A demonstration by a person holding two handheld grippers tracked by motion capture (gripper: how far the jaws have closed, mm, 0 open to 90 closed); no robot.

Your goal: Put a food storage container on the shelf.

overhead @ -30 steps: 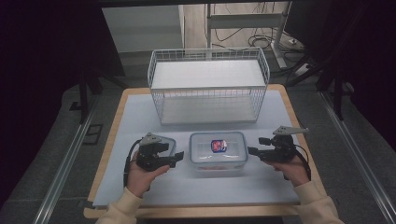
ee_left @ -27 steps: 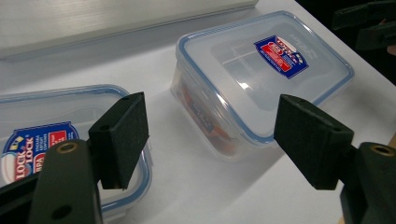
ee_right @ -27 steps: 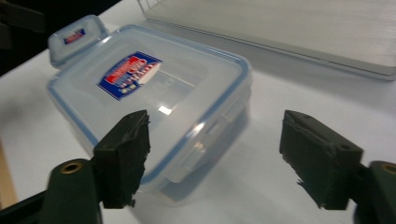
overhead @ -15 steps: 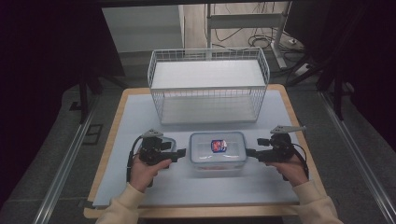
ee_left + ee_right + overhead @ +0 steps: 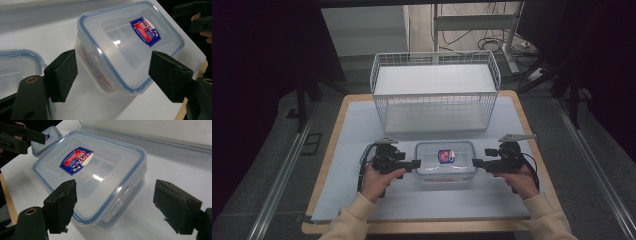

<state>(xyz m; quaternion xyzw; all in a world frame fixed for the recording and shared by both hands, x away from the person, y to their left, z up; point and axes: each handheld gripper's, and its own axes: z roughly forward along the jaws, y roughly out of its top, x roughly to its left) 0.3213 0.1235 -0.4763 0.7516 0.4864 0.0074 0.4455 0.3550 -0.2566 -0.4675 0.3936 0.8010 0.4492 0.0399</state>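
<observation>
While both grippers flank it in the high view, the box (image 5: 446, 163) sits on the mat (image 5: 352, 130) in front of the basket (image 5: 435, 90), the left gripper (image 5: 414, 164) at its left end and the right gripper (image 5: 476, 162) at its right. In the left gripper view, the jaws stand spread, the box's near end between them, not pressed; a label (image 5: 145, 31) shows on the lid. In the right gripper view, the jaws, which have just been opening, stand wide around the box's corner without touching it.
</observation>
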